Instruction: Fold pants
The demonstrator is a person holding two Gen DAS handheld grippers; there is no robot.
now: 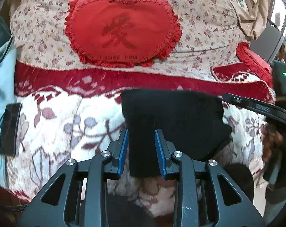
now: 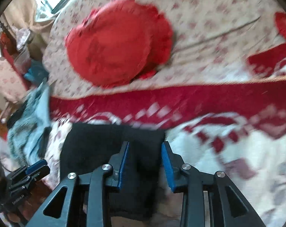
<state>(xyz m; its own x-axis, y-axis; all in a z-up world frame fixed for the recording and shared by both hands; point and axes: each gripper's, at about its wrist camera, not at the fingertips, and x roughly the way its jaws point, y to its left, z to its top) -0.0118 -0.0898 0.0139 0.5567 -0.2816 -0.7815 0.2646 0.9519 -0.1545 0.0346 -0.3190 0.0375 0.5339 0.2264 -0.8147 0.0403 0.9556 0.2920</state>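
From the left wrist, saw black pants [image 1: 173,121] folded on the bed [image 1: 54,124], running forward and rightward between parted, unclamped left tongs [image 1: 142,141], right tongs [image 1: 252,104] at the far edge; from the right wrist, blurred, pants [image 2: 108,147] lying forward-left between spread right tongs [image 2: 145,156], left tongs [image 2: 36,165] alongside.
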